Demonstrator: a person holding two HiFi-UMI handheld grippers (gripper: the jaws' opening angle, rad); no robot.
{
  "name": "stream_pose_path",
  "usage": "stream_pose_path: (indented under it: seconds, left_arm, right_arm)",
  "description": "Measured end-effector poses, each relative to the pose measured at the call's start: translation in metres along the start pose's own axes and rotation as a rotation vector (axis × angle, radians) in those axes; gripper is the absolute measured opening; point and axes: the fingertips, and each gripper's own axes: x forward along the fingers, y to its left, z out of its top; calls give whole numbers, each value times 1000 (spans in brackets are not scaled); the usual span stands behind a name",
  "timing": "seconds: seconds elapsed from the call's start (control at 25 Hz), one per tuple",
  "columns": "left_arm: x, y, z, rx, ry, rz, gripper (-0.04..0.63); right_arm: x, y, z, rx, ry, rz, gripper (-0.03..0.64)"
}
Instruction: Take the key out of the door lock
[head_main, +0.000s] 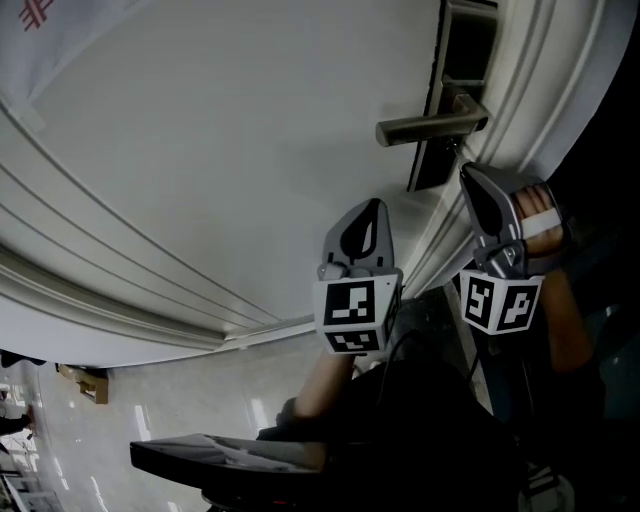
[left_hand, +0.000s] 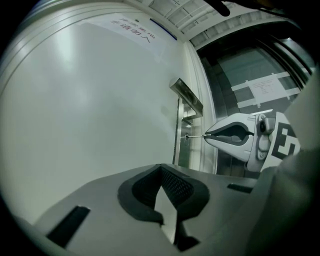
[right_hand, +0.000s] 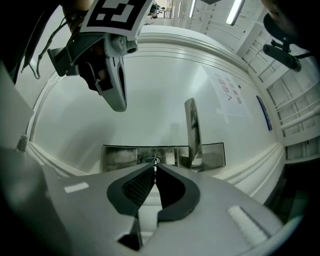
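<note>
White door (head_main: 200, 150) fills most of the head view. A metal lever handle (head_main: 430, 128) projects from a dark lock plate (head_main: 452, 90) near the door's edge. The left gripper (head_main: 373, 205) hangs below the handle, off the door, with its tips pointing up at the panel. The right gripper (head_main: 465, 170) has its tips at the lower end of the plate, just under the handle. A hand (head_main: 540, 215) wraps its grip. The key cannot be made out in this view.

Left gripper view: the left gripper (left_hand: 160, 170) has its jaws closed tip to tip, with nothing between the pads. Beyond it, the right gripper (left_hand: 205, 135) points at the plate (left_hand: 181, 150). The key (left_hand: 195, 135) shows as a thin shaft. One end is at the lock, below the handle (left_hand: 187, 95), and the other end is pinched in the right gripper's tips. How far the blade sits in the lock cannot be told.

Right gripper view: the right gripper (right_hand: 155, 164) is clamped on the key (right_hand: 155, 172), seen edge-on as a thin pale line between the pads. The round lock (right_hand: 149, 160) lies directly ahead of the tips, set in the plate (right_hand: 117, 157). The handle (right_hand: 191, 132) stands just to the right of the lock. The left gripper (right_hand: 120, 107) hangs at upper left, well apart from the lock.
</note>
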Motion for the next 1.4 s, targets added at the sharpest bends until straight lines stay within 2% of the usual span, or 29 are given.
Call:
stream_pose_path:
  seconds: [0.44,0.52,0.6,0.8,1.12,1.28,1.4]
  left_arm:
    - [-4,-4,6,23,-24,-16,0]
    - [-4,-5,6,25,-27,-23,0]
    - [-5,-7,5,21,-30,-33,0]
    - [-13,-16,9,57,-27,-100,0]
    - [-21,-17,1,49,-14,-100,0]
    - [-24,-20,-1,42,2,-100,0]
    - [-24,-22,-2,46,4,-99,0]
  right_arm:
    - [-18,-3,-2,94,-3,-18,12]
    - [-22,0,-1,143,-10,-16,12]
    - [-25,2,1,242,-22,-10,12]
    - [-33,3,21,590,-96,7,12]
    - [-39,12,34,954,-175,48,12]
    - [-41,23,35,1192,-188,87,12]
    - [-42,25,35,1310,-209,99,12]
